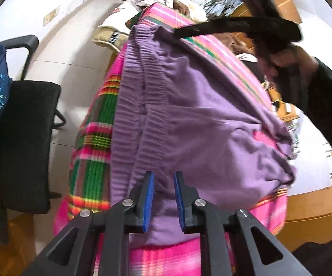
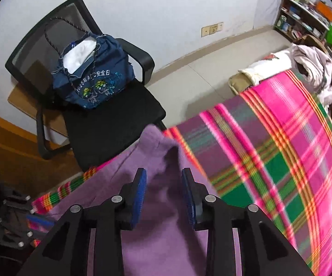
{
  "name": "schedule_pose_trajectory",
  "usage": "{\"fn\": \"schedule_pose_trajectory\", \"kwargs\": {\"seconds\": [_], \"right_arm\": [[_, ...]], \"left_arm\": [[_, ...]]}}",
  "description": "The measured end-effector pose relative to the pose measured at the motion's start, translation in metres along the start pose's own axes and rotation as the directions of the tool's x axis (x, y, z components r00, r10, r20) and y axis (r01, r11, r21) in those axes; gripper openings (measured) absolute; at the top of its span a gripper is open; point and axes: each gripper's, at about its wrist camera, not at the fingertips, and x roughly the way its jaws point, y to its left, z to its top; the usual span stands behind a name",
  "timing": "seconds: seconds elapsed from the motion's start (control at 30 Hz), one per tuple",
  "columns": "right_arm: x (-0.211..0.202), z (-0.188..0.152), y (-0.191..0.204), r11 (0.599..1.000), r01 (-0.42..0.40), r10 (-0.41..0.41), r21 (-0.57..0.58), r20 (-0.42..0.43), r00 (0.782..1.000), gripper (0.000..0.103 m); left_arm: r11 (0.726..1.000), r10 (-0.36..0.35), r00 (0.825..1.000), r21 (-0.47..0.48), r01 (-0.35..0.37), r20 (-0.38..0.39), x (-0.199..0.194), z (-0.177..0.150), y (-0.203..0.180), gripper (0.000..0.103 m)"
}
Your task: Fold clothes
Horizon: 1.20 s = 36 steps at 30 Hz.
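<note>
Both hand-held grippers, left [image 1: 164, 177] and right [image 2: 163, 174], gape over purple sweater [image 1: 200, 115]

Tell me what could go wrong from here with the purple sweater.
1. Both grippers, left and right, are open over the sweater, so closing now may pinch only the top layer and drag the fold apart.
2. The sweater lies near the blanket edge beside the chair; a pull that way could slide it off.

White walls [image 2: 166, 7], pale tiled floor [image 2: 200, 69], black mesh chair [image 2: 110, 115] (blue bag [image 2: 94, 78] on seat), cluttered shelf [image 2: 304, 16] in far corner.
</note>
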Motion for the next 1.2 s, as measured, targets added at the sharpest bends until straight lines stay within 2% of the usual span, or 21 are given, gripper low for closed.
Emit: {"fn": "schedule_pose_trajectory", "kwargs": {"seconds": [0.1, 0.2, 0.37, 0.5, 0.57, 0.6, 0.73, 0.83, 1.0, 1.2], "right_arm": [[-0.004, -0.019, 0.003, 1.000, 0.003, -0.002, 0.016, -0.012, 1.000, 0.033], [-0.004, -0.033, 0.002, 0.999, 0.003, -0.002, 0.040, -0.024, 1.000, 0.033], [-0.003, -0.045, 0.001, 0.998, -0.002, 0.004, 0.069, -0.031, 1.000, 0.033], [-0.004, -0.047, 0.002, 0.997, -0.001, 0.004, 0.078, -0.030, 1.000, 0.033], [-0.005, -0.046, 0.002, 0.997, 0.001, 0.002, 0.082, -0.029, 1.000, 0.033], [-0.005, -0.045, 0.002, 0.997, 0.004, -0.001, 0.082, -0.029, 1.000, 0.033], [-0.004, -0.040, 0.005, 0.997, 0.011, -0.010, 0.079, -0.022, 1.000, 0.033], [-0.003, -0.034, 0.007, 0.997, 0.021, -0.020, 0.068, -0.015, 1.000, 0.033], [0.007, -0.020, 0.002, 0.996, 0.085, -0.084, 0.036, -0.028, 0.996, 0.033], [0.026, -0.010, -0.006, 0.992, 0.128, -0.128, 0.003, -0.075, 0.989, 0.033]], "left_arm": [[1.000, 0.024, 0.999, 0.007, -0.025, 0.024, -0.004, 0.004, 0.002, 0.019], [0.998, 0.061, 0.997, 0.028, -0.062, 0.045, -0.007, 0.010, 0.004, 0.029], [0.999, 0.033, 0.999, 0.033, -0.033, 0.011, 0.005, 0.015, 0.009, 0.034], [0.999, 0.014, 1.000, 0.048, -0.015, 0.025, 0.008, 0.018, 0.006, 0.036], [0.997, 0.029, 0.999, 0.073, -0.031, 0.026, 0.009, 0.018, 0.001, 0.025], [0.994, 0.067, 0.997, 0.087, -0.069, 0.023, 0.011, 0.018, -0.001, 0.013], [0.995, 0.069, 0.997, 0.067, -0.070, 0.020, 0.010, 0.017, 0.000, 0.005], [0.996, 0.063, 0.998, 0.066, -0.065, 0.032, 0.002, 0.017, 0.000, 0.003], [0.999, 0.050, 0.997, -0.005, -0.050, 0.065, -0.018, 0.014, 0.018, 0.003], [0.998, 0.027, 0.998, -0.063, -0.024, 0.055, -0.020, 0.009, 0.038, 0.003]]}}
